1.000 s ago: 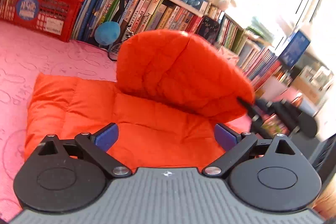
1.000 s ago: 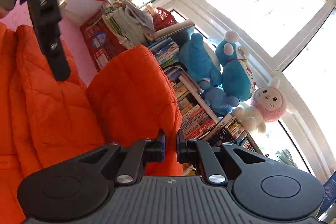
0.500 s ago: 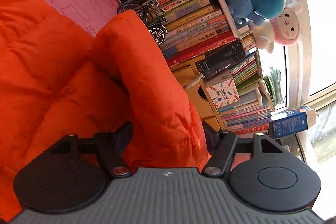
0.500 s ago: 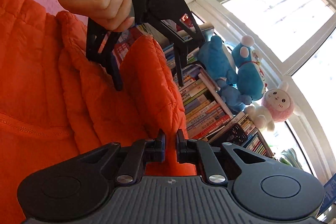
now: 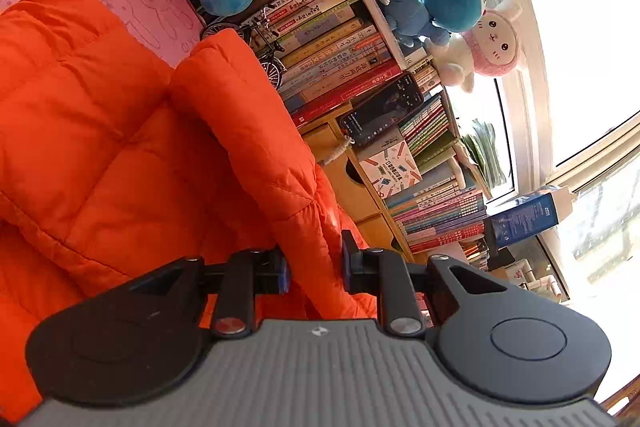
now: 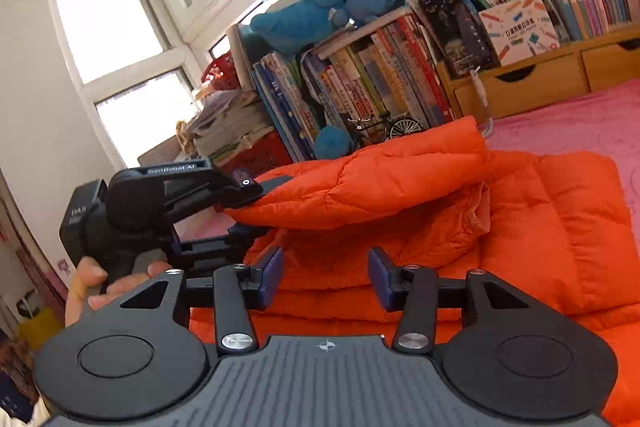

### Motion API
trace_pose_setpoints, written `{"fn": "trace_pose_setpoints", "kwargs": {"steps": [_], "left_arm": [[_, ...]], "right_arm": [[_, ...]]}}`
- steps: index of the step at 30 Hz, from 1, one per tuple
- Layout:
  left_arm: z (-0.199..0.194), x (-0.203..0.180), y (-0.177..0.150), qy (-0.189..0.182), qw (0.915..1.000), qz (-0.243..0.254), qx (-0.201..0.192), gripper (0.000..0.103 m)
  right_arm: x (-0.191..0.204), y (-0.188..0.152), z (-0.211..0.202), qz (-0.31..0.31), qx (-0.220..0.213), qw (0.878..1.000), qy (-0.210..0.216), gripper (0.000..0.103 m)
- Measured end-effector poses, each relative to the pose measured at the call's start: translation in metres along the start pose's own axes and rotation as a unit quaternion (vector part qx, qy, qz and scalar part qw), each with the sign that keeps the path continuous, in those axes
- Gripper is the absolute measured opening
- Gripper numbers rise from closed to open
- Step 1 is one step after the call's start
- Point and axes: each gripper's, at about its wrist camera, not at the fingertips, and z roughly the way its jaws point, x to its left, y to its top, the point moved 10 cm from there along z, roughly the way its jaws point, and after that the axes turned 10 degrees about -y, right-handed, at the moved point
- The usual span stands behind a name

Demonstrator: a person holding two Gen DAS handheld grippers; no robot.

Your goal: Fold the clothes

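the orange quilted jacket (image 6: 520, 211) lies spread on the pink bedspread (image 6: 580, 115), in front of the row of books (image 6: 360, 79), and one padded flap (image 6: 360, 183) of it is lifted off the body and held up over the lower layers. the left gripper (image 5: 314, 269) has it: fingers pinching the flap's edge, fabric bunched between the blue pads, and in the right wrist view the same gripper (image 6: 240, 211) bites the near left end of the flap, with the person's hand (image 6: 100, 287) wrapped round the handle. the flap's long axis runs from that pinch away to the right, toward the wooden drawers (image 6: 520, 83).

the right gripper (image 6: 324, 277) hangs with its fingers spread, nothing between them, pointing straight at the jacket. the stacked layers sit just beyond and below the pads, the raised flap above and a touch to the left. so the left is the one on the cloth, and the right is near but clear of it.

my read: a fold is mid-way, flap in the air and not yet laid flat. where it comes down depends on carrying that pinched end across the body along its length. the puffy fill looks springy, so it may want pressing down.
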Motion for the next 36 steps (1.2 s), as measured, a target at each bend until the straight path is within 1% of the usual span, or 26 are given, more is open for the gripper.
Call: {"fn": "trace_pose_setpoints", "kwargs": {"steps": [2,4,5,6,8,10,11,12,13,14,16,18,19,21,23,24,25,27,28,29,30,31,32,33,35,36], "left_arm": [[0.001,0.001,0.000,0.000,1.0000,-0.003,-0.002,0.022],[0.000,0.002,-0.002,0.002,1.0000,0.001,0.000,0.022],[0.001,0.003,-0.004,0.003,1.0000,0.003,0.002,0.022],[0.001,0.004,-0.006,0.004,1.0000,0.004,0.005,0.022],[0.003,0.007,-0.012,0.007,0.9999,0.002,0.013,0.022],[0.005,0.010,-0.017,0.009,0.9998,-0.001,0.020,0.022],[0.005,0.012,-0.020,0.010,0.9997,-0.003,0.024,0.022],[0.004,0.015,-0.022,0.011,0.9996,-0.004,0.027,0.022],[0.003,0.016,-0.024,0.010,0.9995,-0.006,0.030,0.022],[0.001,0.017,-0.024,0.006,0.9994,-0.008,0.031,0.022],[-0.004,0.018,-0.019,-0.003,0.9995,-0.016,0.027,0.023],[-0.012,0.018,-0.008,-0.009,0.9997,-0.022,0.008,0.026],[-0.015,0.019,-0.002,-0.007,0.9998,-0.019,-0.002,0.032],[-0.017,0.022,0.007,0.014,0.9997,-0.010,-0.016,0.036],[-0.020,0.025,0.012,0.036,0.9990,0.001,-0.026,0.037],[-0.023,0.025,0.012,0.044,0.9985,0.010,-0.031,0.037],[-0.025,0.026,0.013,0.052,0.9978,0.019,-0.035,0.037],[-0.033,0.026,0.012,0.092,0.9925,0.064,-0.050,0.036],[-0.040,0.026,0.012,0.117,0.9871,0.090,-0.062,0.036],[-0.047,0.026,0.012,0.144,0.9799,0.115,-0.076,0.036],[-0.056,0.023,0.014,0.172,0.9697,0.144,-0.098,0.036],[-0.067,0.019,0.016,0.199,0.9566,0.175,-0.122,0.036],[-0.075,0.013,0.019,0.225,0.9405,0.208,-0.147,0.036],[-0.082,0.005,0.023,0.251,0.9216,0.242,-0.171,0.036],[-0.080,-0.017,0.027,0.275,0.8848,0.320,-0.198,0.039],[-0.072,-0.029,0.026,0.277,0.8686,0.357,-0.204,0.044]], "right_arm": [[-0.006,0.014,0.014,0.080,-0.005,0.997,0.022,0.065],[-0.013,0.029,0.027,0.160,-0.010,0.986,0.045,0.079],[-0.016,0.035,0.034,0.187,-0.012,0.981,0.051,0.089],[-0.018,0.040,0.043,0.203,-0.013,0.978,0.047,0.092],[-0.027,0.045,0.064,0.242,-0.005,0.970,0.024,0.092],[-0.033,0.044,0.070,0.257,0.006,0.966,0.016,0.083],[-0.034,0.042,0.070,0.259,0.011,0.966,0.016,0.063],[-0.036,0.041,0.070,0.262,0.017,0.965,0.016,0.039],[-0.037,0.039,0.070,0.264,0.022,0.964,0.015,0.028],[-0.039,0.038,0.071,0.266,0.028,0.963,0.015,0.019],[-0.042,0.035,0.071,0.271,0.038,0.962,0.014,0.015],[-0.045,0.032,0.071,0.276,0.049,0.960,0.014,0.012],[-0.047,0.031,0.071,0.278,0.054,0.959,0.013,0.012],[-0.050,0.028,0.072,0.282,0.065,0.957,0.013,0.011],[-0.053,0.025,0.072,0.287,0.076,0.955,0.012,0.011],[-0.053,0.024,0.071,0.278,0.078,0.957,0.005,0.011],[-0.053,0.022,0.068,0.255,0.077,0.964,-0.010,0.011],[-0.052,0.019,0.063,0.208,0.074,0.974,-0.041,0.011],[-0.051,0.017,0.061,0.187,0.071,0.978,-0.053,0.011],[-0.049,0.015,0.060,0.168,0.068,0.982,-0.060,0.011],[-0.048,0.013,0.060,0.154,0.067,0.984,-0.065,0.011],[-0.047,0.010,0.060,0.147,0.066,0.985,-0.067,0.011],[-0.047,0.007,0.061,0.141,0.066,0.985,-0.069,0.011],[-0.047,0.005,0.061,0.136,0.064,0.986,-0.070,0.011],[-0.045,0.003,0.063,0.130,0.062,0.987,-0.067,0.011],[-0.044,0.002,0.063,0.127,0.062,0.988,-0.066,0.011]]}}
